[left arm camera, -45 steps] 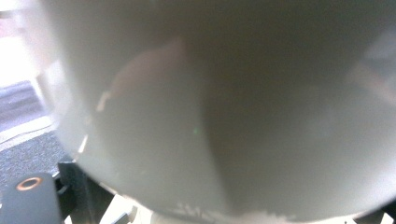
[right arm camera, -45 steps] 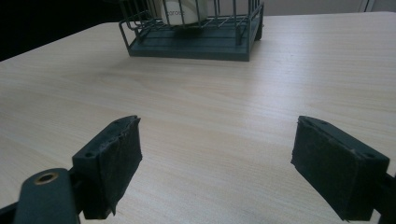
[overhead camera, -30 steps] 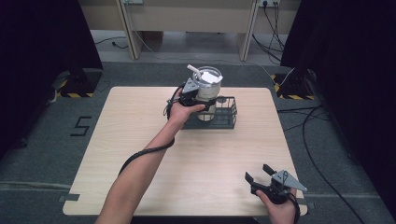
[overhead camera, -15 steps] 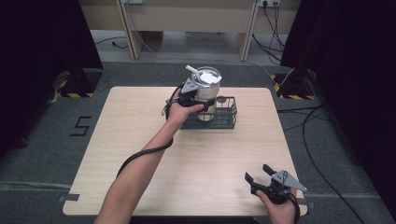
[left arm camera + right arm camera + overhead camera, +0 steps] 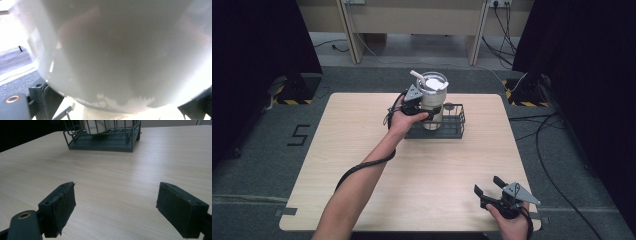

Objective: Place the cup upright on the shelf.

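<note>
A pale metal tumbler (image 5: 432, 100) with a white lid and a straw stands inside a dark wire basket (image 5: 458, 121) at the back middle of the table. My left gripper (image 5: 427, 114) is shut on the tumbler's side, one jaw on each flank. In the left gripper view the tumbler's (image 5: 120, 55) blurred wall sits right against the lens, between the jaws of the left gripper (image 5: 122, 106). My right gripper (image 5: 487, 184) rests open and empty near the front right corner. The right gripper view shows the right gripper (image 5: 116, 202) wide apart, with the basket (image 5: 105, 143) and the tumbler's base (image 5: 96, 127) far ahead.
The light wooden table (image 5: 362, 140) stands on grey carpet. Cables (image 5: 547, 145) trail over the floor at the right. Black curtains flank both sides, and wooden furniture legs (image 5: 349, 30) stand behind the table. Bare tabletop (image 5: 112, 170) stretches between the right gripper and the basket.
</note>
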Action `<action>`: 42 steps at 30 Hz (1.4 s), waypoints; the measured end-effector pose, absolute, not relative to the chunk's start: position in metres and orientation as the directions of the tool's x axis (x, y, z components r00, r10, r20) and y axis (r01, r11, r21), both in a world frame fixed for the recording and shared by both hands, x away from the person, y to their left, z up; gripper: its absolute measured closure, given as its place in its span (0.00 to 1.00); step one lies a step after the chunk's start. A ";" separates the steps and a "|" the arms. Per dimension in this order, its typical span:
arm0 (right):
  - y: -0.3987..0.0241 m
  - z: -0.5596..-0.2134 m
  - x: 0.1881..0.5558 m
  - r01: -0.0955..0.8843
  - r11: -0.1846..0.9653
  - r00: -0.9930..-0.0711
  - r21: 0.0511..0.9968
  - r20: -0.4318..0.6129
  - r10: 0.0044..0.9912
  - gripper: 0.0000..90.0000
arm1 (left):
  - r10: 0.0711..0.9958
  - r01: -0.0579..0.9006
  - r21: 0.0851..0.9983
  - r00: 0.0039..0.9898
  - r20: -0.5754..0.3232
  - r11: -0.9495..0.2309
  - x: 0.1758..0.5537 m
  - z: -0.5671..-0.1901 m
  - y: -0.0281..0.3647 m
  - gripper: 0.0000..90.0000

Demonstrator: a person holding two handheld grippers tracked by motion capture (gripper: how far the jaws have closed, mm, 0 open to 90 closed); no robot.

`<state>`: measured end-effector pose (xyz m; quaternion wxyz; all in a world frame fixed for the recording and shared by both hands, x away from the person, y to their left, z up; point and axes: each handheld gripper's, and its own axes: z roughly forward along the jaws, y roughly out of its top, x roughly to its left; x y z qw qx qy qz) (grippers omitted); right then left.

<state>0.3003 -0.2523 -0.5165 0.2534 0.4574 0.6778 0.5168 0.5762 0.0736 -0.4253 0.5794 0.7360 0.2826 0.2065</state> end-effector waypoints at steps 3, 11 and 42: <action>-0.252 -0.516 0.300 0.358 0.047 -0.453 0.932 0.129 0.882 0.18 | 0.657 0.177 0.970 0.754 -0.024 -0.167 0.575 -0.425 0.075 0.10; -0.252 -0.516 0.300 0.361 0.049 -0.455 0.931 0.130 0.881 0.18 | 0.657 0.177 0.971 0.753 -0.027 -0.163 0.573 -0.425 0.078 0.10; -0.250 -0.516 0.300 0.366 0.061 -0.456 0.929 0.122 0.881 0.18 | 0.638 0.148 0.976 0.770 -0.010 -0.162 0.560 -0.424 0.100 0.15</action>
